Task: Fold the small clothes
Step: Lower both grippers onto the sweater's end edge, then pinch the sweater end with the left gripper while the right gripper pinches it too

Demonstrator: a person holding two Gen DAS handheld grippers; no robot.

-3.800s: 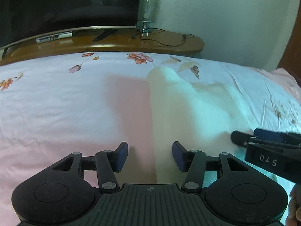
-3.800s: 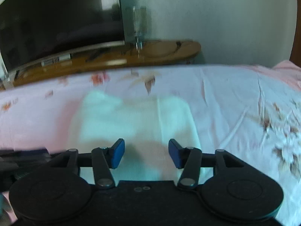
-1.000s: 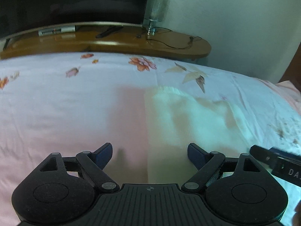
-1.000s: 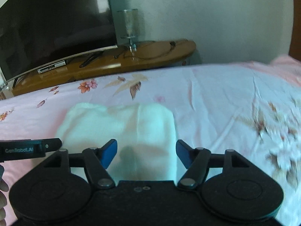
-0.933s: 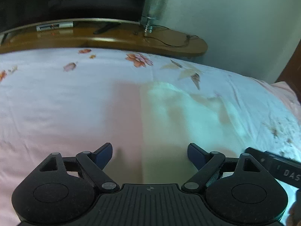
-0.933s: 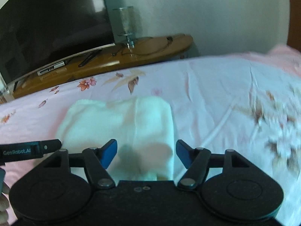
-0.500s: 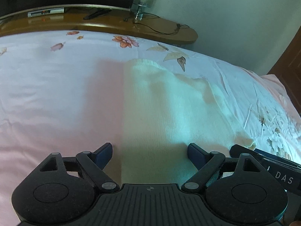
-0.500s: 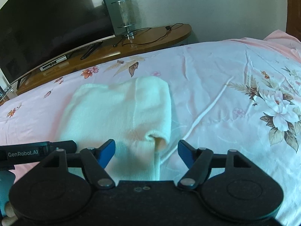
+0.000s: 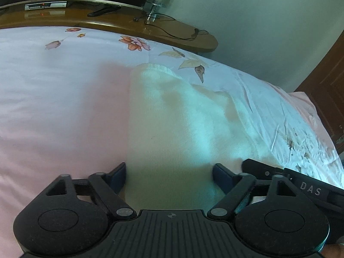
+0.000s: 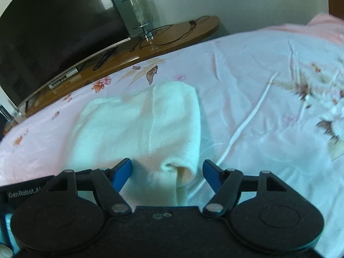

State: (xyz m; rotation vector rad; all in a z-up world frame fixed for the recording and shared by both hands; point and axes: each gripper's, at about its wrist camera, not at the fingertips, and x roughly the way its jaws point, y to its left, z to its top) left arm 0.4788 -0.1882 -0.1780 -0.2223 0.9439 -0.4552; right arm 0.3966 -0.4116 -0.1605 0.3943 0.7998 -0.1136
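A small cream knit garment [image 9: 172, 116] lies folded lengthwise on the bed, its near end toward me. It also shows in the right wrist view [image 10: 137, 126], with a sleeve cuff [image 10: 180, 169] at its near right corner. My left gripper [image 9: 168, 175] is open and empty, its fingers astride the garment's near left edge. My right gripper [image 10: 167, 171] is open and empty, its fingers on either side of the cuff. The right gripper's body [image 9: 301, 185] shows at the lower right of the left wrist view.
The pink floral bedsheet [image 9: 53, 107] covers the bed around the garment. Behind the bed stands a wooden TV bench [image 10: 150, 47] with a dark TV [image 10: 53, 25], a glass lamp [image 10: 139, 15], a remote and cables. A brown door [image 9: 326, 90] is at the right.
Both grippers opened wider than 3.8 s ago and came down over the garment's near edge. In the last half second both moved slightly closer to it; the garment lies unmoved.
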